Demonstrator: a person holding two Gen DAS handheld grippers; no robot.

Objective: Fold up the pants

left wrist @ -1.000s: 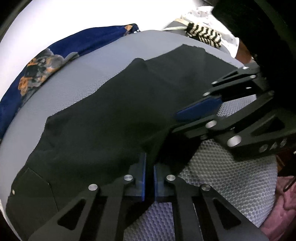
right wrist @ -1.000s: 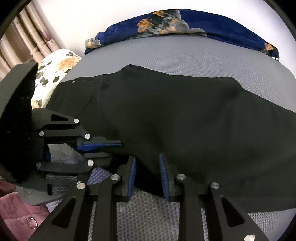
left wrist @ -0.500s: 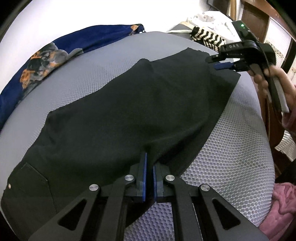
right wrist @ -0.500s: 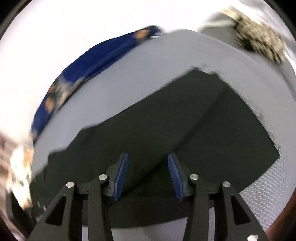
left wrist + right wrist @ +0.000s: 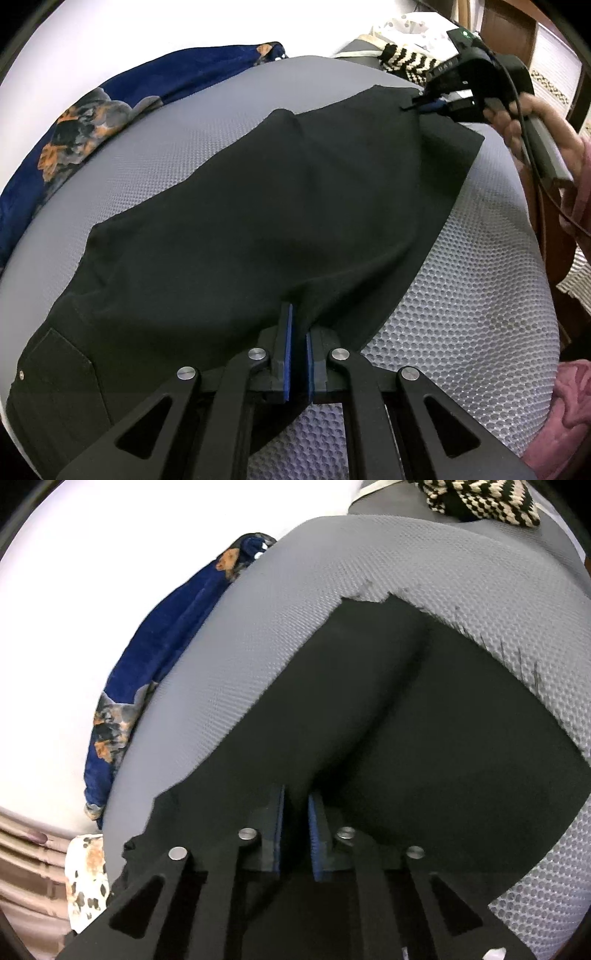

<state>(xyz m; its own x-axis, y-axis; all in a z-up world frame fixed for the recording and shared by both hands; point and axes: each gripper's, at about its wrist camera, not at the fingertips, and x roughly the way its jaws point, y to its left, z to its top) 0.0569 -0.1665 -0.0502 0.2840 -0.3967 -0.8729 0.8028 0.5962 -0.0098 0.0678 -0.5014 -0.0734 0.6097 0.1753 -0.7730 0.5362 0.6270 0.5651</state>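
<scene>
Black pants (image 5: 258, 221) lie flat across a grey mesh mattress (image 5: 461, 332), waist and back pocket at the lower left, leg ends at the upper right. My left gripper (image 5: 298, 317) is shut on the near edge of the cloth, which rises in a small ridge between its blue pads. At the leg ends, a hand (image 5: 517, 114) holds my right gripper (image 5: 421, 105). In the right wrist view the right gripper (image 5: 295, 801) is closing, with a fold of the pants (image 5: 406, 720) pinched between its pads.
A blue flowered blanket (image 5: 92, 122) runs along the mattress's far side against a white wall. A black-and-cream striped knit (image 5: 406, 62) lies beyond the leg ends. Pink cloth (image 5: 569, 406) sits at the lower right, off the mattress. Wooden furniture stands at the far right.
The right gripper left its spot beside the left gripper, swung to the pants' leg ends, rolled, and narrowed its jaws onto the cloth. The left gripper kept its hold and place.
</scene>
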